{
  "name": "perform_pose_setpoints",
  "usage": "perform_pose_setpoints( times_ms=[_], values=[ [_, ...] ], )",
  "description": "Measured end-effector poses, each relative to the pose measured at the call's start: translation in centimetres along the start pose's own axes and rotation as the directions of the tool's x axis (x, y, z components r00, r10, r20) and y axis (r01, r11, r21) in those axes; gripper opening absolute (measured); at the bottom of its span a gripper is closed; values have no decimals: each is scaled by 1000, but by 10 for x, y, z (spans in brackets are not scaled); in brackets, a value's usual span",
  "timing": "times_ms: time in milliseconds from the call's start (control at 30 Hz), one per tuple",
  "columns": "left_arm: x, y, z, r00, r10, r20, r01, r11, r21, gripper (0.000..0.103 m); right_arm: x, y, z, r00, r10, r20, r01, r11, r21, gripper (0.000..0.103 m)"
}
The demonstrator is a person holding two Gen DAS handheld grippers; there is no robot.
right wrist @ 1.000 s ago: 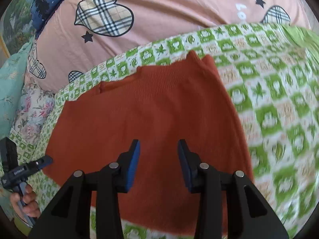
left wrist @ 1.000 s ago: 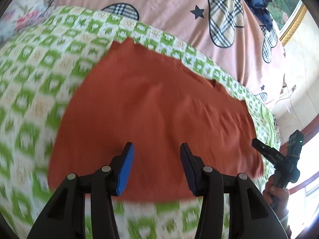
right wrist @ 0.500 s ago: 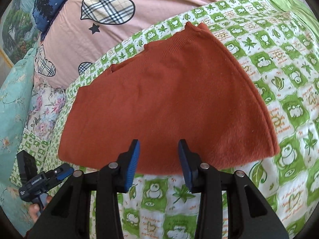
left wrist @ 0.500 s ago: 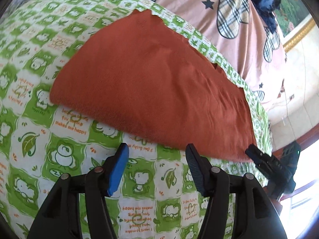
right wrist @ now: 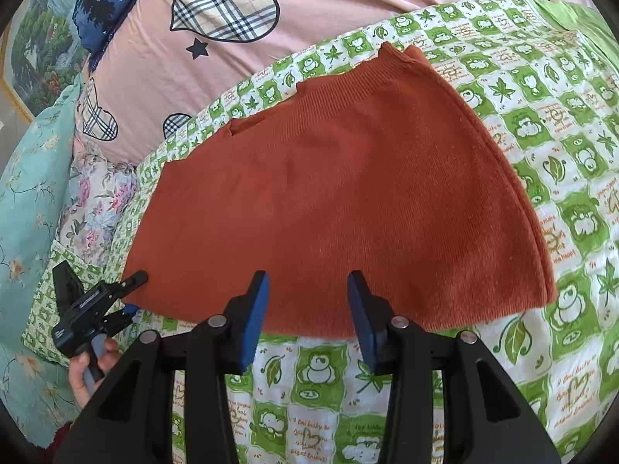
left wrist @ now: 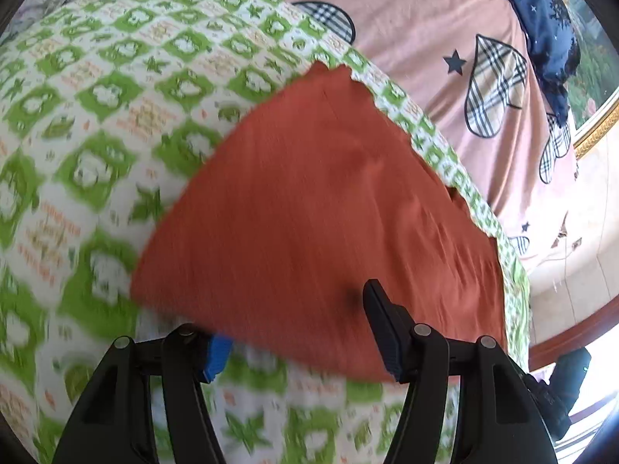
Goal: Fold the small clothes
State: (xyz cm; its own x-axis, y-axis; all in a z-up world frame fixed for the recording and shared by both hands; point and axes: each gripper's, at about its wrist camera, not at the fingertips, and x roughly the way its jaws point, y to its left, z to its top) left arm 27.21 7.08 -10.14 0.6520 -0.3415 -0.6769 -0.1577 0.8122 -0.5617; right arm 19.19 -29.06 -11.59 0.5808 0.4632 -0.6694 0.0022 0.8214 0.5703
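The left gripper (left wrist: 298, 332) has its fingers apart, and they have just been opening wider: the near edge of the rust-orange knit garment (right wrist: 340, 201) runs between them, one finger above the cloth and the blue pad (left wrist: 216, 355) of the other slipped beneath it. The pads do not seem to press on the cloth yet, though the left wrist view is smeared by motion, so this is hard to settle. That straddling stance suits a pinch on the hem's corner, which a fold would need.

The right gripper (right wrist: 307, 309) also has its fingers apart, with nothing between them. It hovers just short of the same near edge, over the bare quilt, likely waiting to take the hem further along so that both hands can lift it together.

The garment lies flat on the green-and-white checked quilt (right wrist: 561, 123), its ribbed band at the far side and its wider hem toward the grippers. Spread this way, it offers a long straight edge to carry over in one fold. In the right wrist view, a person's hand (right wrist: 89, 371) is seen on the left tool's handle at the garment's left corner.

Beyond the quilt lies a pink sheet with plaid hearts (right wrist: 224, 11), apart from the work.
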Motion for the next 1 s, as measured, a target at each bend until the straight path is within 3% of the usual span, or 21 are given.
perform_pose_setpoints(
  times_ms=[167, 300, 333, 533, 633, 767, 900, 1000],
  values=[
    [7, 2, 14, 998, 29, 47, -29, 1000, 3, 56, 4, -7, 13, 1000, 5, -8, -5, 1000, 1, 45],
    [12, -7, 27, 998, 24, 58, -25, 999, 20, 20, 8, -16, 25, 1000, 11, -12, -11, 1000, 13, 45],
    [12, -11, 29, 998, 17, 61, -18, 999, 28, 16, 9, -18, 27, 1000, 13, -14, -12, 1000, 18, 45],
    [0, -66, 29, 995, -20, 102, 0, 980, 197, 10, 9, -28, 40, 999, 40, -11, -39, 998, 41, 45],
    [0, -109, 16, 995, -55, 87, 24, 945, 327, 10, 8, -31, 48, 996, 84, -6, -83, 994, 68, 45],
    [18, -165, -20, 998, -58, 28, 36, 862, 506, 10, 14, -27, 64, 981, 191, -25, -187, 977, 103, 46],
    [50, -188, -53, 999, -9, -36, 28, 803, 595, 10, 35, -14, 80, 960, 277, -50, -269, 955, 128, 79],
    [63, -190, -66, 998, 9, -55, 27, 790, 612, 10, 62, -6, 88, 952, 291, -94, -277, 951, 137, 79]
  ],
)
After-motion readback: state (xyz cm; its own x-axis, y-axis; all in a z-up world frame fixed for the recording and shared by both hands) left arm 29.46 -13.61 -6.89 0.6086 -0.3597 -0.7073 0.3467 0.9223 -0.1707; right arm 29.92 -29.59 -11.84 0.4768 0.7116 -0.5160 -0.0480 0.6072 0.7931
